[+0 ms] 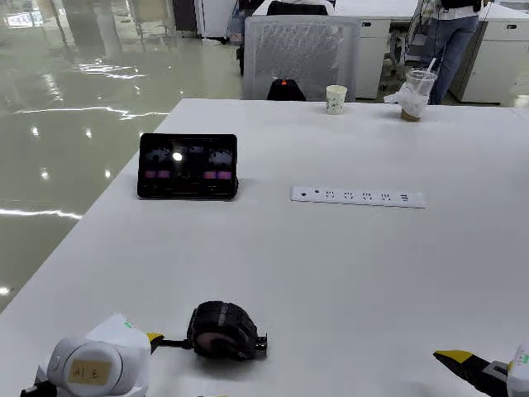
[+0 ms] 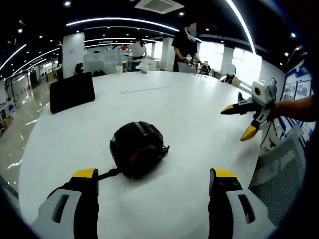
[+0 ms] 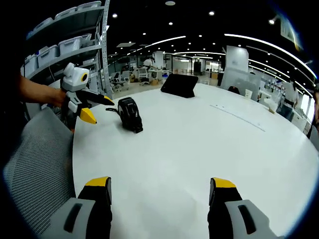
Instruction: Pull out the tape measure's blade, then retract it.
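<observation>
A black tape measure (image 1: 225, 330) with a reddish side disc lies on the white table (image 1: 331, 265) near the front edge; it also shows as the tape measure (image 2: 138, 148) and the tape measure (image 3: 130, 113). Its short wrist strap (image 1: 169, 342) trails toward my left gripper (image 1: 154, 337). In the left gripper view my left gripper (image 2: 154, 180) stands open just short of the case, nothing between its yellow-tipped fingers. My right gripper (image 3: 159, 189) is open over bare table, far to the right of the tape measure, seen at the right gripper (image 1: 455, 359) and the right gripper (image 2: 241, 119).
A dark tablet (image 1: 188, 165) stands propped at the table's left middle. A white power strip (image 1: 357, 197) lies beyond the centre. A paper cup (image 1: 335, 98) and a plastic drink cup (image 1: 416, 93) sit at the far edge, with a mesh chair (image 1: 301, 55) behind.
</observation>
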### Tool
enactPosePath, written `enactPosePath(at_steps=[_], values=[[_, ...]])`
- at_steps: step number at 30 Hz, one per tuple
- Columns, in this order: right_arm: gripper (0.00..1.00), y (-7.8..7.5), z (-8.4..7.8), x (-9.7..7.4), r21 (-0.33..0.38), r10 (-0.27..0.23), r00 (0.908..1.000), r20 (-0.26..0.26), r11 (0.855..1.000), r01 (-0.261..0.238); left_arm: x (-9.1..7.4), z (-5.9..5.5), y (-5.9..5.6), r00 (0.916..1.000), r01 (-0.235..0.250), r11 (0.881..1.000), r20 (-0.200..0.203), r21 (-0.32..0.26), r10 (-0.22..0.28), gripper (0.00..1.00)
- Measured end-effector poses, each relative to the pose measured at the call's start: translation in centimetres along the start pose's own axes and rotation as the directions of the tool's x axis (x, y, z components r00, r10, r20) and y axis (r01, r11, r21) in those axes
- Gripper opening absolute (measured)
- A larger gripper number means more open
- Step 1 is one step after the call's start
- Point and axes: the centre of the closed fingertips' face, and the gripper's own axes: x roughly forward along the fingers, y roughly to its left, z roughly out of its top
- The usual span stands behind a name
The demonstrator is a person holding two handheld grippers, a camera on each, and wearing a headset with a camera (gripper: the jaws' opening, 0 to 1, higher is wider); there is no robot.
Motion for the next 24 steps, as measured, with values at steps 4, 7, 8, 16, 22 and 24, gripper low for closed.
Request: enactPosePath(at_steps=[4, 7, 8, 16, 22, 24], values=[[0.83, 0.3, -0.2, -0.3, 0.009, -0.007, 0.9999, 0.011, 1.0, 0.007, -0.1, 0.3, -0.3, 0.9997, 0.017, 1.0, 0.019, 0.004, -0.017, 0.91], [0.84, 0.5, -0.3, -0.4, 0.009, -0.007, 0.9999, 0.015, 1.0, 0.007, -0.1, 0.4, -0.5, 0.9994, 0.024, 1.0, 0.024, 0.01, -0.024, 0.91], [0.85, 0.5, -0.3, -0.5, 0.007, -0.008, 0.9998, 0.015, 1.0, 0.008, -0.2, 0.4, -0.6, 0.9991, 0.031, 0.999, 0.03, 0.01, -0.031, 0.92], [0.91, 0.8, -0.1, -1.0, -0.019, -0.015, 0.9992, 0.036, 1.0, 0.016, -0.6, -0.1, -1.5, 0.9978, 0.056, 0.997, 0.033, 0.055, -0.058, 0.95], [0.95, 1.0, -0.2, -1.1, -0.029, -0.017, 0.9989, 0.043, 0.999, 0.018, -1.1, -0.3, -1.5, 0.9972, 0.064, 0.996, 0.033, 0.063, -0.066, 0.98], [0.97, 1.1, -0.2, -1.1, -0.028, -0.021, 0.9988, 0.044, 0.999, 0.022, -1.2, -0.3, -1.6, 0.9968, 0.066, 0.996, 0.04, 0.067, -0.069, 0.99]])
